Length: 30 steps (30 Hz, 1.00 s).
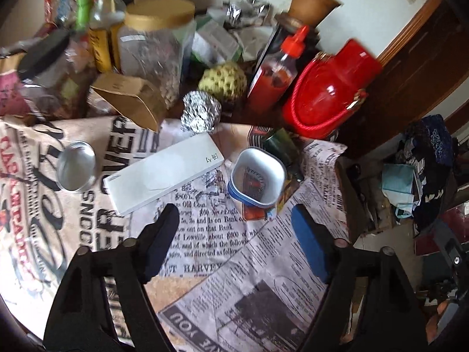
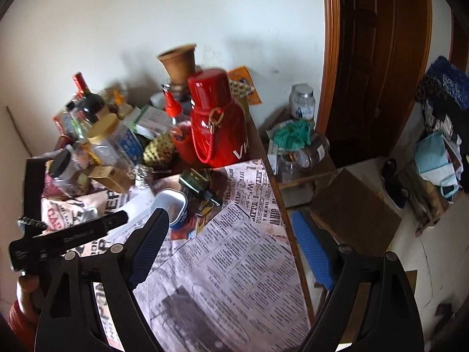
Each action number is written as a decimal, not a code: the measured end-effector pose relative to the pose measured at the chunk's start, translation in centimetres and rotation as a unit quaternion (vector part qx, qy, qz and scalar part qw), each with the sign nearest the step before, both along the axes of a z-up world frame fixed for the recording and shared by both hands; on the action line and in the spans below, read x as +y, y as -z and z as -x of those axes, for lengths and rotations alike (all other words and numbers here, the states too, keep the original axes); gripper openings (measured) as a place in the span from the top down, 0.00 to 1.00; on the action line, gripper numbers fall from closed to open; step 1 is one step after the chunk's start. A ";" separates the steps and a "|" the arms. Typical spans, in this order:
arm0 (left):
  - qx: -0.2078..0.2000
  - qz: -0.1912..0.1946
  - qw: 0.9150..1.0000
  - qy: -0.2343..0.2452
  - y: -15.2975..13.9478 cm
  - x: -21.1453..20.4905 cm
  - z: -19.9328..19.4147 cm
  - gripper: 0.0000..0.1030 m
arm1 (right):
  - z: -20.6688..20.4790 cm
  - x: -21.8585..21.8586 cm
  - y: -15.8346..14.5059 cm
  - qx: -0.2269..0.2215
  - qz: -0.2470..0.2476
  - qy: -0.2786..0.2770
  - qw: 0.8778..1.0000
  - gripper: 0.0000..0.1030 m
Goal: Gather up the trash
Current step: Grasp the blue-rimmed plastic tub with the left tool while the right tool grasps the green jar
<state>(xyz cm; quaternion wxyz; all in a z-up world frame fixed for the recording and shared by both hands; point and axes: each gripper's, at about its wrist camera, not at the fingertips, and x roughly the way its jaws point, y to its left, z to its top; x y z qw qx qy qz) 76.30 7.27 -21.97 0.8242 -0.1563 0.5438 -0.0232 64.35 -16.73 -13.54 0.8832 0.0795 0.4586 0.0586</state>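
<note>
Hovering with jaws apart and empty, the left gripper tilts toward the foil ball at twelve o'clock on the table, probably trash; right gripper likewise open.

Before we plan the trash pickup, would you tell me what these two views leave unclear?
- Left wrist view: the cup interior shows only a blurred label; whether it holds anything is unclear.
- Left wrist view: back-row bottles and the gold-lidded jar are motion-blurred, labels unreadable.
- Right wrist view: the white box is mostly hidden by the left gripper.
- Both views: the near table edge is cut off by the gripper bodies.
</note>
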 end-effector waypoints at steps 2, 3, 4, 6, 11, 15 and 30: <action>0.015 0.004 1.000 0.004 1.9 -0.3 -1.6 0.36 | -0.9 0.3 1.1 0.009 0.008 0.002 1.000 0.18; 0.020 0.007 1.000 0.006 2.5 -0.5 -2.3 0.40 | -1.3 0.5 1.5 0.013 0.012 0.002 1.000 0.18; 0.024 0.011 1.000 0.008 3.1 -0.7 -2.9 0.46 | -1.7 0.6 2.0 0.018 0.016 0.001 1.000 0.18; 0.030 0.014 0.999 0.010 4.3 -0.9 -4.0 0.55 | -2.5 0.7 3.1 0.030 0.026 -0.005 0.999 0.18; 0.045 0.033 0.998 -0.005 7.0 -0.9 -6.0 0.77 | -4.5 1.5 5.1 0.049 0.041 -0.032 0.997 0.18; 0.054 0.048 0.997 -0.002 8.3 -1.1 -6.5 0.93 | -5.9 2.4 6.0 0.061 0.035 -0.055 0.996 0.18; -0.028 -0.004 0.999 -0.038 1.6 4.1 -2.2 0.95 | -13.5 8.8 11.7 0.106 0.033 -0.151 0.982 0.26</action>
